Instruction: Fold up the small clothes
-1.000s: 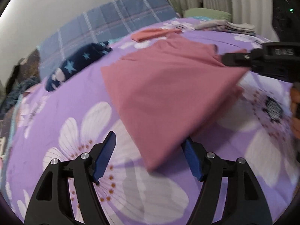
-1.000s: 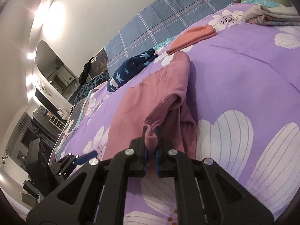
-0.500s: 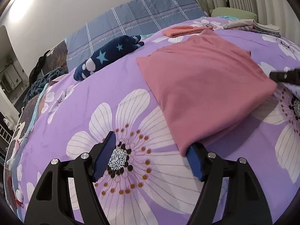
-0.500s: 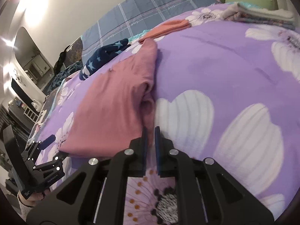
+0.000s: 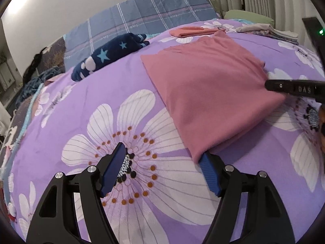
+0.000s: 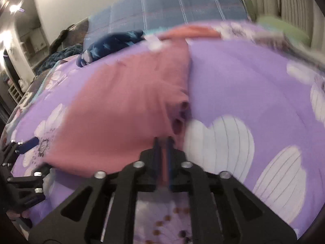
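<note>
Spread flat across the purple flowered bedcover (image 5: 85, 93) lies one folded pink garment (image 5: 211, 89), its near corner reaching down to the left gripper (image 5: 164, 169). That gripper's two blue pads stand wide apart with nothing pressed between them; the right-hand pad (image 5: 209, 175) sits just under the garment's near corner, touching or nearly so, while the other pad hangs over the centre of a big white flower. In the right wrist view, which is blurred, the right gripper (image 6: 162, 142) has its jaws drawn together to a thin slit at the near edge of the pink cloth; they have just been closing, and a pink strip shows in the slit, though I cannot tell whether cloth is pinched there. From the left wrist view the same gripper enters at the right edge as one dark bar resting against the garment's right side. Farther back lie one navy star-print garment (image 5: 110, 56), one folded orange piece (image 5: 192, 32), and one small stack of pale folded clothes (image 5: 270, 33), with a blue plaid pillow (image 5: 142, 18) and a green one (image 5: 247, 15) behind them.
</note>
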`<control>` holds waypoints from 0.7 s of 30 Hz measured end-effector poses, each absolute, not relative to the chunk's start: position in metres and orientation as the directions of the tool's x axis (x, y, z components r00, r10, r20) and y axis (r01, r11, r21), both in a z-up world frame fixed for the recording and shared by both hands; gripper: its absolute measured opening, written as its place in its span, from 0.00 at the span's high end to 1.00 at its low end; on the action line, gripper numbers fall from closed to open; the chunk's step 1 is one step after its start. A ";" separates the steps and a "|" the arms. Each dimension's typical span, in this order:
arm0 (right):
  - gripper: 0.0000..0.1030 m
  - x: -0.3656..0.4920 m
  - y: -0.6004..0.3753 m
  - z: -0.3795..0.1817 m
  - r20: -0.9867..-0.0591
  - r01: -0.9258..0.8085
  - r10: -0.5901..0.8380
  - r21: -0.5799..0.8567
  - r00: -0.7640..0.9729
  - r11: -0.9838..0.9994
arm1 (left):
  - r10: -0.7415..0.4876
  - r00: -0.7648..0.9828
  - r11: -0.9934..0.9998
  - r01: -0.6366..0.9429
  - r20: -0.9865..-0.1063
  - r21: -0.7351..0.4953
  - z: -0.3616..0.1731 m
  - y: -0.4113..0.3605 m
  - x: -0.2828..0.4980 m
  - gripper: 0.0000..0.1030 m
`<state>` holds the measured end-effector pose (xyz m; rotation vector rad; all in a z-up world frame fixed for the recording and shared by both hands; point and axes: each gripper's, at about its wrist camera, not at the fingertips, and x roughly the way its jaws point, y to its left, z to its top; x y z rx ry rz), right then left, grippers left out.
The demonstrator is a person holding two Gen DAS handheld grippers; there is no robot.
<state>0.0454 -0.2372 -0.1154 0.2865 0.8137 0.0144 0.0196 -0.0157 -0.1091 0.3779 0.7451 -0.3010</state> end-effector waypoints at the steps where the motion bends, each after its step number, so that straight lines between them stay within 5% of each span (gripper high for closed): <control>1: 1.00 0.044 -0.247 -0.115 -0.705 0.104 0.158 0.314 0.691 0.944 | -0.141 0.691 0.886 0.407 -0.709 0.221 -0.109 -0.015 0.019 0.30; 3: 1.00 0.041 -0.255 -0.114 -0.710 0.137 0.120 0.294 0.694 0.946 | -0.190 0.660 0.878 0.446 -0.727 0.176 -0.107 -0.011 0.018 0.30; 9: 0.93 0.026 -0.266 -0.106 -0.679 0.128 0.155 0.348 0.718 0.929 | -0.447 0.571 0.822 0.565 -0.689 -0.065 -0.074 0.012 0.008 0.79; 18: 0.85 0.018 -0.253 -0.095 -0.622 -0.016 0.324 0.448 0.713 0.894 | -0.427 0.514 0.807 0.588 -0.744 -0.057 -0.107 -0.022 0.036 0.80; 21: 0.97 0.026 -0.241 -0.112 -0.709 0.010 0.261 0.353 0.656 0.935 | -0.410 0.518 0.792 0.611 -0.751 -0.011 -0.116 -0.034 0.028 0.82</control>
